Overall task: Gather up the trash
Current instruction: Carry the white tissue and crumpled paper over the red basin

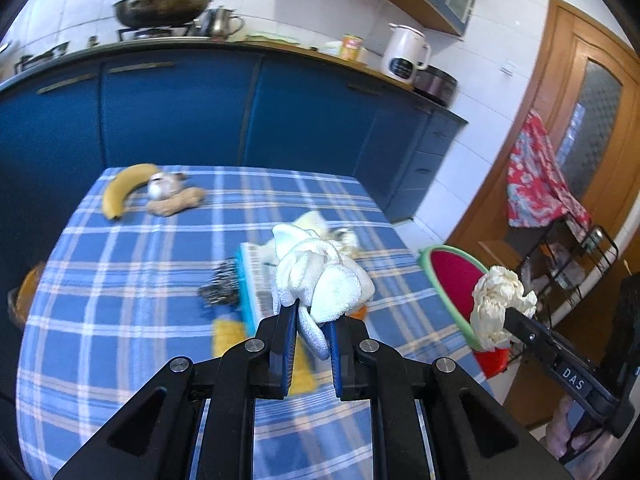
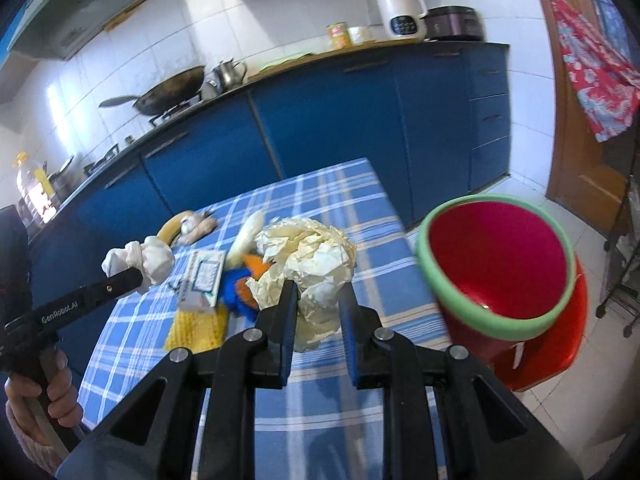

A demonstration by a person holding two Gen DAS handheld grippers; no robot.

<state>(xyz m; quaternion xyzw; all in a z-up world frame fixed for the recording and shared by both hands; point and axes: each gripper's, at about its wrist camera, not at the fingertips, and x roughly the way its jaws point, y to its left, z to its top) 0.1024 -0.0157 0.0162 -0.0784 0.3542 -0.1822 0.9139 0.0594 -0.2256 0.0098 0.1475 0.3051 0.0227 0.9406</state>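
Bin mouth: the red bin (image 2: pixel 496 256) with green rim stands off the table's right edge, opening unobstructed, interior nearly bare.
Approach from table: open air between the checked tablecloth (image 1: pixel 120 280) edge and the bin rim.
Right gripper (image 2: pixel 318 292): clamped on a crumpled paper ball (image 2: pixel 308 260), which bulks out ahead of the fingers, near the bin rim.
Left gripper (image 1: pixel 314 320): clamped on a white cloth wad (image 1: pixel 320 276), above the table's middle.
Table middle: cluttered with a box (image 2: pixel 204 280), a blue-and-orange item (image 2: pixel 240 284) and a yellow cloth (image 2: pixel 196 330).
Table far corner: banana (image 1: pixel 124 188) and ginger root (image 1: pixel 176 204), well apart from the clutter.
Beyond bin: wire rack (image 1: pixel 568 264) and wooden door (image 1: pixel 580 128) close the right side.
Far side: blue cabinets (image 1: pixel 200 112) wall off the table.
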